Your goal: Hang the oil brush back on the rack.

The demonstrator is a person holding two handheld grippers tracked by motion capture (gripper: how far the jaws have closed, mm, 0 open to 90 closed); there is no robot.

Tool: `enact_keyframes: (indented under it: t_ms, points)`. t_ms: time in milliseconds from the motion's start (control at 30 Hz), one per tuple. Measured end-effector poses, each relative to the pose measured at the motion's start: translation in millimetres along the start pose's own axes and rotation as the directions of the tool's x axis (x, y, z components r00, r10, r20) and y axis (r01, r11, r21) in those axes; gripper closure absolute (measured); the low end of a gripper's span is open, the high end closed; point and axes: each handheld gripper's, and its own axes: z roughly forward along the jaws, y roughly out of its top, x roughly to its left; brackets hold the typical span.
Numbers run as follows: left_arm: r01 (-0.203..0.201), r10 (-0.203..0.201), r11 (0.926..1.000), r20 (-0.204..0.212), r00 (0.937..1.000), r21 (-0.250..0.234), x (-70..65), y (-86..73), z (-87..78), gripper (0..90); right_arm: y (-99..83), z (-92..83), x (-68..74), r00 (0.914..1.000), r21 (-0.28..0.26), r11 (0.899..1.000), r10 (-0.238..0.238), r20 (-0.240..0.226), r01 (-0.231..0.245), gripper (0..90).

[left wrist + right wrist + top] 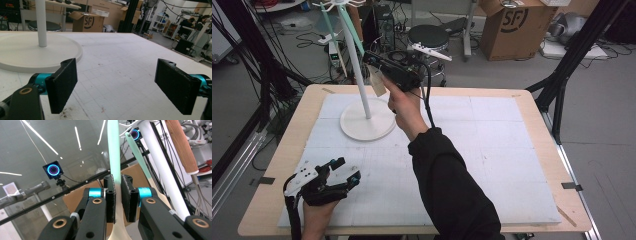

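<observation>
1. Your right gripper [118, 200] has its fingers [110, 197] clenched on the mint-green utensil handle [113, 147], raised beside the white stand [357, 65] at the counter's far left. The grip sits low on a long, thin handle; a sideways twist could lever it out of the pads.
2. A second mint-green utensil [138, 152] and a wooden-handled one [181, 142] appear to hang close beside the pole. Swing wide and you could knock one off its hook.
3. The stand is tall on a round base [367, 125]. Push or pull on the pole and it may tip or slide on the white counter [492, 150].
4. Whether the handle's end is on a hook cannot be made out; let go early and the utensil may drop.
5. Your left gripper [343, 171] rests near the front left edge, fingers [62, 85] released and empty, too far off to steady the base.
</observation>
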Motion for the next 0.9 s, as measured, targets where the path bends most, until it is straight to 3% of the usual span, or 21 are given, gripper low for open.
enact_keyframes:
  t_ms: [233, 433, 900]
  points:
    - [0.001, -0.001, 1.0, -0.002, 1.0, 0.001, 1.1, 0.0, -0.8, 18.9, 0.9, -1.1, 0.1, 0.9983, 0.003, 1.0, -0.029, 0.052, 0.029, 83.5]
    - [0.002, -0.002, 1.0, 0.0, 1.0, -0.002, 0.8, 0.0, -0.3, 18.9, -1.5, 1.2, 2.2, 0.998, 0.014, 0.999, -0.033, 0.054, 0.033, 83.4]
    - [0.007, -0.007, 1.0, -0.001, 1.0, -0.002, 0.9, 0.0, -0.7, 18.9, -1.9, 4.6, -0.7, 0.9936, 0.008, 0.999, -0.032, 0.108, 0.031, 83.5]
